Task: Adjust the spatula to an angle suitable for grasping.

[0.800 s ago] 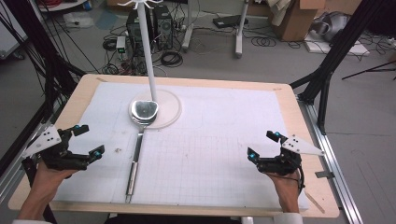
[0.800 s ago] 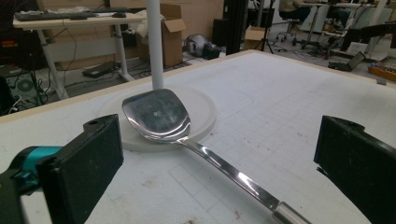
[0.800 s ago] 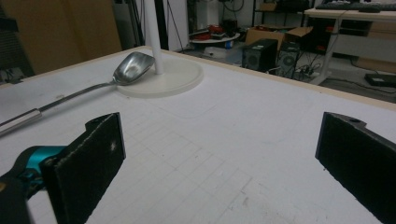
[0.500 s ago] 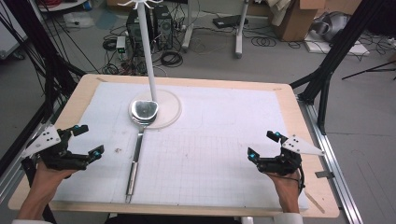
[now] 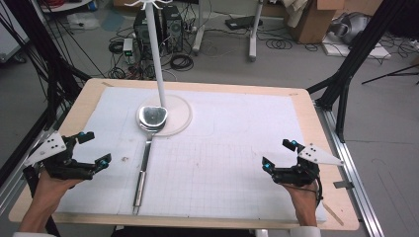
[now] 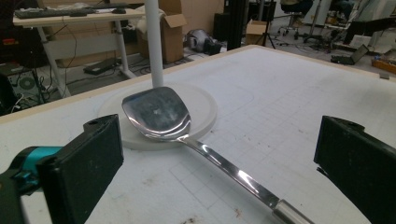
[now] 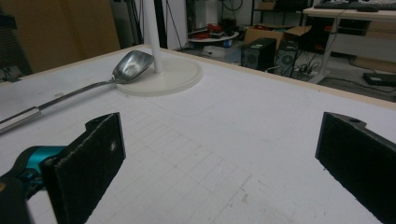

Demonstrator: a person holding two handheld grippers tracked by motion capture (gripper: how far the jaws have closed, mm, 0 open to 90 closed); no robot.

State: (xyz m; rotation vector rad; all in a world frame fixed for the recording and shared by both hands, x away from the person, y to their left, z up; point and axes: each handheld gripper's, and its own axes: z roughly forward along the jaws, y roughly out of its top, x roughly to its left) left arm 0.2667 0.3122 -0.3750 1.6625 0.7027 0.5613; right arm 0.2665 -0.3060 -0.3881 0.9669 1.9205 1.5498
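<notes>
steel is what i'm after here: the ladle (image 5: pixel 146 148) lies flat on the counter (image 5: pixel 306 101), its bowl propped on the rim of the white stand base (image 5: pixel 179 114), right against the foot of the white pole (image 5: pixel 155 54), and its handle runs from the base straight back toward my edge of the counter. my left hand-held gripper (image 5: pixel 87 150) hovers off to the left of the handle, jaws spread wide and holding nothing; in the left gripper view the ladle's bowl and shaft sit squarely between the two black pads (image 6: pixel 95 161). my right hand-held gripper (image 5: pixel 280 154) sits well apart from the ladle, on the far right side, also released with nothing in it. i judge the step in hand is reaching for the handle with the left one. to do it well i'd slide in low across the white mat (image 5: pixel 237 148), line the jaws across the shaft rather than along it, and take it near the thicker grip end, away from the base. polished metal will likely slip, so i'd clamp square and firm, then lift level so the bowl clears the rim without nudging the pole.
</notes>
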